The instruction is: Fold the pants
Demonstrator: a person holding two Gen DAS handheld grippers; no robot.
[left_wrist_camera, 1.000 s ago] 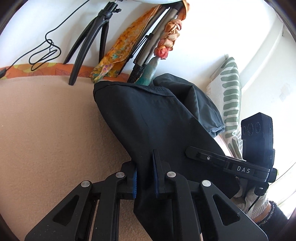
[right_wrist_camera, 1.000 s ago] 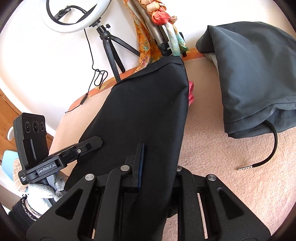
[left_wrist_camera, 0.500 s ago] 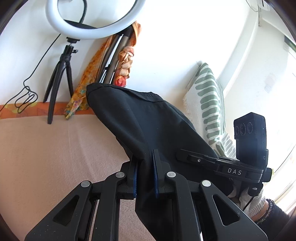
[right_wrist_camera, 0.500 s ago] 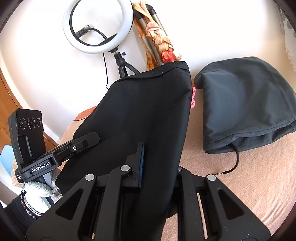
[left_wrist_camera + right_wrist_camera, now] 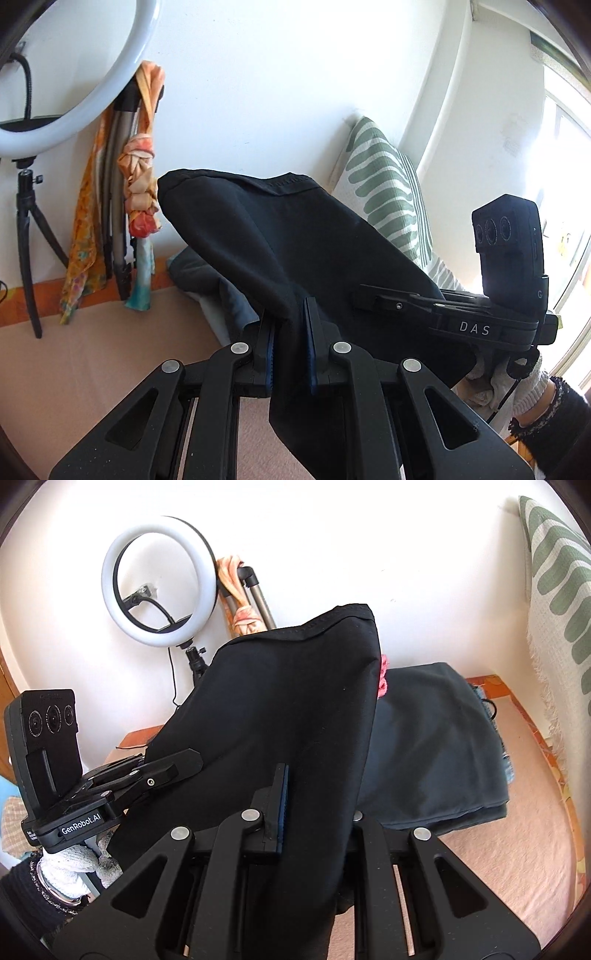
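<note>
Both the left gripper (image 5: 290, 343) and right gripper (image 5: 314, 805) had their jaws clamped on the black pants (image 5: 295, 240), which hung lifted between them above the bed (image 5: 517, 849), long axis running forward toward the wall.

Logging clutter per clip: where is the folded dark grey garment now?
The folded dark grey garment lies on the pink bed cover, right of the held black pants, near the green-striped pillow.
</note>
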